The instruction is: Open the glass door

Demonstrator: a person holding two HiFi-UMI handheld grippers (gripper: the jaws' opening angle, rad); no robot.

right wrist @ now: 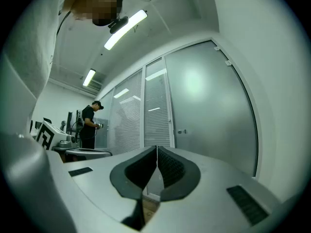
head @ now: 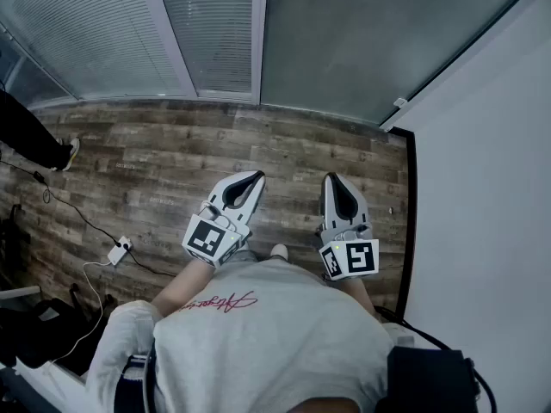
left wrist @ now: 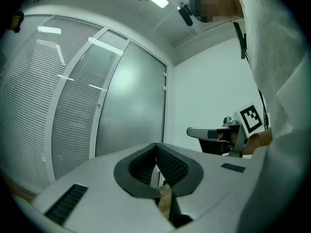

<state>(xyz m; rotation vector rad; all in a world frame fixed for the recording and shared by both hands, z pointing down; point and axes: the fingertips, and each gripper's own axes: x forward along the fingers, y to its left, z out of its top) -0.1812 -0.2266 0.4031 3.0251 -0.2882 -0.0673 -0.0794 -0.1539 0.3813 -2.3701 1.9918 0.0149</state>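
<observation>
The door (head: 362, 41) is seen well ahead in the head view, the left gripper (left wrist: 156, 148) is found shut and empty in the left gripper view, and the right gripper (right wrist: 157, 150) likewise in the right gripper view, so the door's edge fitting (right wrist: 181, 131) should probably be approached first.

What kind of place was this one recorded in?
Probably an office or lab: a frosted glass door beside glazed partitions with blinds, a wood-look floor, and ceiling strip lights.
</observation>
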